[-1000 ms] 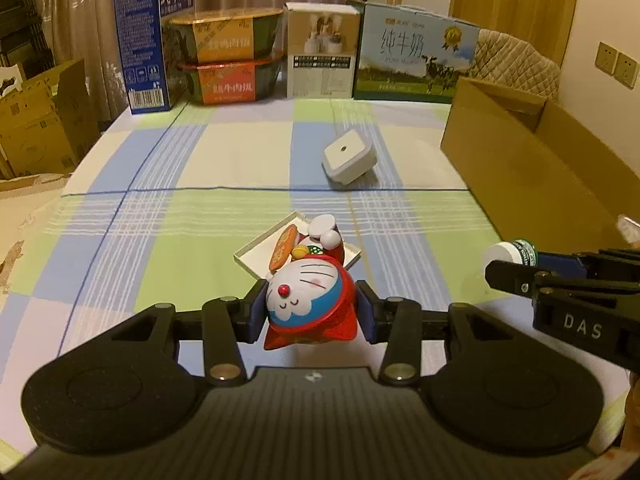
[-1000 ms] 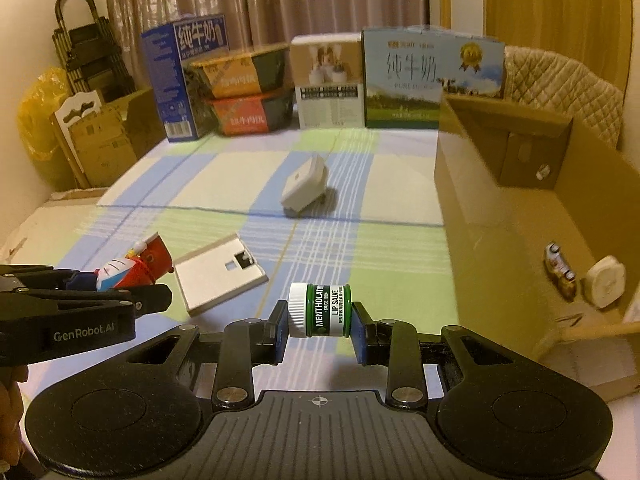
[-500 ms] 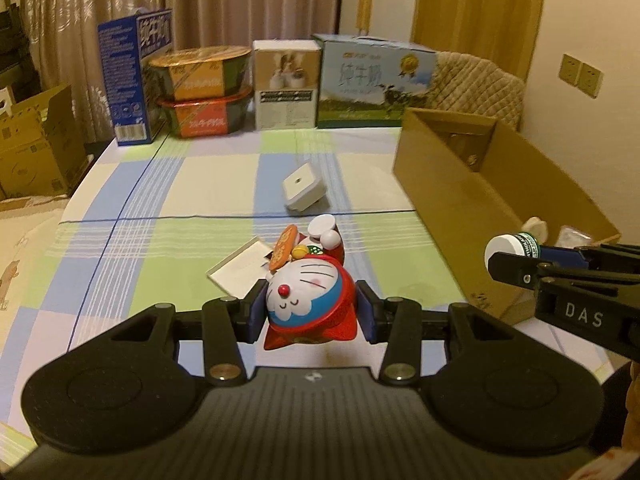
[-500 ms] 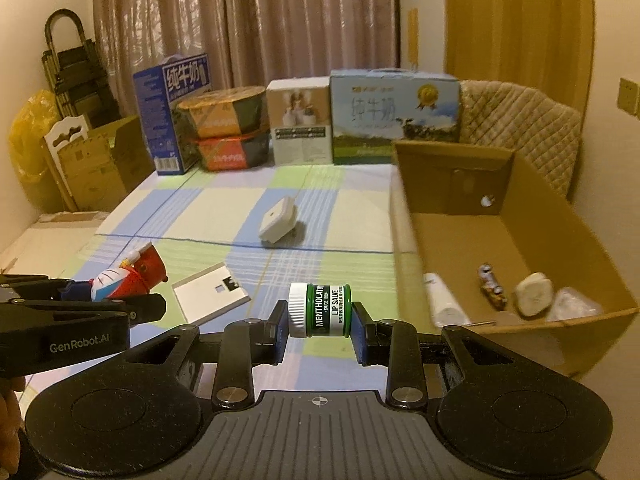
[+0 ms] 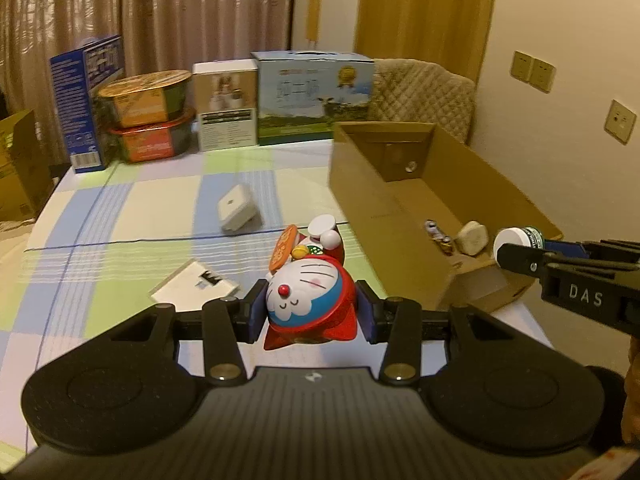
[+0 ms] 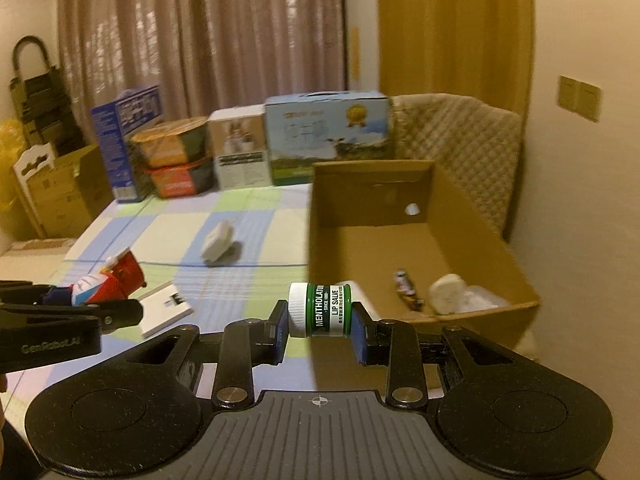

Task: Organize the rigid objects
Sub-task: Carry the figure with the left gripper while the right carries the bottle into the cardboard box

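My left gripper (image 5: 310, 316) is shut on a red and blue Doraemon figurine (image 5: 310, 300), held above the checked tablecloth left of the open cardboard box (image 5: 404, 216). My right gripper (image 6: 320, 322) is shut on a green lip salve jar (image 6: 320, 310) with a white lid, held near the box's front left corner (image 6: 316, 240). In the left wrist view the right gripper (image 5: 520, 254) with the jar (image 5: 516, 240) sits over the box's near end. In the right wrist view the left gripper (image 6: 124, 312) with the figurine (image 6: 106, 286) is at the left.
A white square device (image 5: 238, 208) and a flat white card (image 5: 196, 286) lie on the cloth. The box holds a small wrapped item (image 6: 408, 292), a pale round object (image 6: 446, 298) and clear plastic. Milk cartons and noodle bowls (image 5: 146, 116) line the table's back edge.
Both grippers have risen and moved right toward the cardboard box, each still holding its object. The box interior now shows more fully.
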Available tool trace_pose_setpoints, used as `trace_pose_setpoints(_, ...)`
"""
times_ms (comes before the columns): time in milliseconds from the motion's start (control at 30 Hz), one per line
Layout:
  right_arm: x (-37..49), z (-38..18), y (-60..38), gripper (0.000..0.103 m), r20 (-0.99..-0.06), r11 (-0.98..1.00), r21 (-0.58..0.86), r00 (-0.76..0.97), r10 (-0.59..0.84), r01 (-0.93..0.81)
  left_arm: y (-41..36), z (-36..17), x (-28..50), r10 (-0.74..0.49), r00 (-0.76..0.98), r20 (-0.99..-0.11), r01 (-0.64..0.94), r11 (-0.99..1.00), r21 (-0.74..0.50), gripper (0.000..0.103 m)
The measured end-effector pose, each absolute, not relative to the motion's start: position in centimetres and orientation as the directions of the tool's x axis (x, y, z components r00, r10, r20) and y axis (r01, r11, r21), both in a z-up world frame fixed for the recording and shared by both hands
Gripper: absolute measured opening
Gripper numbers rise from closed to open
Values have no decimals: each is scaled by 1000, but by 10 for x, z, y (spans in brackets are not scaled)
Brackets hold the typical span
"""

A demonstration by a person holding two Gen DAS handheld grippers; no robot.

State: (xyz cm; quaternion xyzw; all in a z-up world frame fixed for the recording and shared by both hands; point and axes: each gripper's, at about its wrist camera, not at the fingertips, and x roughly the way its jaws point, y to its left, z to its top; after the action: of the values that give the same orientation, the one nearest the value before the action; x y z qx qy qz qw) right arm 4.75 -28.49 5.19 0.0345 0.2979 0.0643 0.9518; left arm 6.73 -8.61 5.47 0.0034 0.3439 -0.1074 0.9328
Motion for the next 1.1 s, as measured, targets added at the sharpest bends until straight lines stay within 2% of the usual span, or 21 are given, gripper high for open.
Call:
trace_pose_setpoints(367,49,59,-336,28,-552,994,103,830,79,-26,-135,62,79,-277,713,-644,286,954,-93,40)
trace_pose_setpoints(1100,89,51,-383,29,-577,992,127,813,71,4,-190,55,119,-335,673,-660,386,920,-73,40)
